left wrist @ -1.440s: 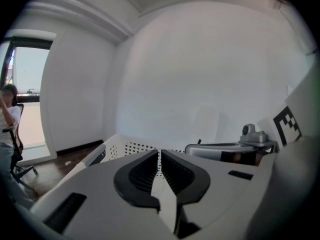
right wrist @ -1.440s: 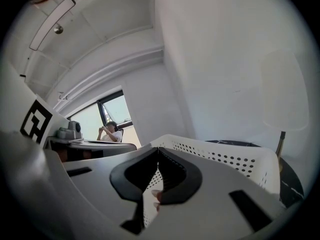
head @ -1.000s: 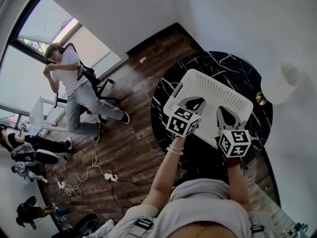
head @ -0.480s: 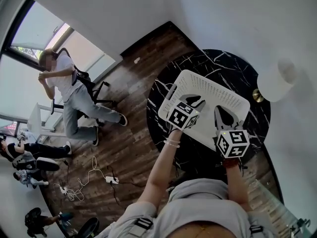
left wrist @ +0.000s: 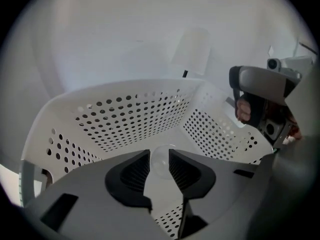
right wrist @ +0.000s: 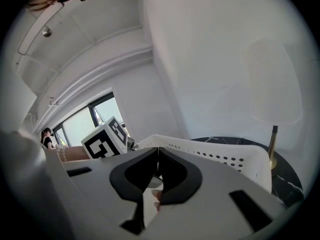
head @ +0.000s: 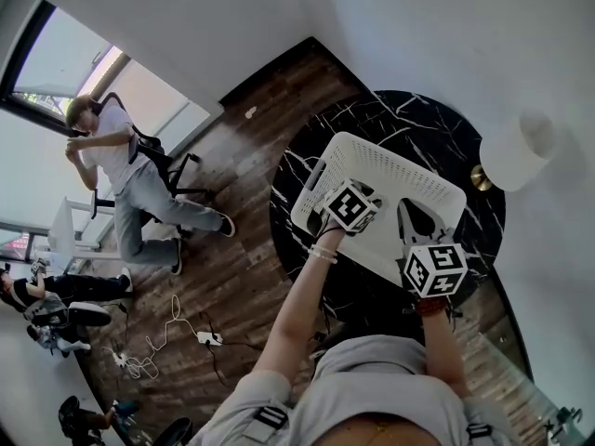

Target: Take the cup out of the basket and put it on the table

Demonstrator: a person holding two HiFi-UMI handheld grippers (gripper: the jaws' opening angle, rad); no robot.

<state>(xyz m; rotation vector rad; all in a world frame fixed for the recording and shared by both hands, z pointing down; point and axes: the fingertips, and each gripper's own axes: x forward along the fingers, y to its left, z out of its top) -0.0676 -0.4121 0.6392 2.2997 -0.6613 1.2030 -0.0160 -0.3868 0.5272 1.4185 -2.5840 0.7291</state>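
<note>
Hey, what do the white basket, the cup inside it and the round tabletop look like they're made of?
Basket: white moulded plastic, matte, judging by its rows of round holes and its rounded rim.
Cup: clear and glossy, with the basket floor showing through it. It could be plastic or glass; I can't tell which.
Tabletop: black with white veins, so marble or a marble-look surface.

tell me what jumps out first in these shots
A white holed basket on a round black marble table dominates. The left gripper reaches inside it, jaws apart on either side of a clear cup; the right gripper, shut, hangs at the basket's near edge.
</note>
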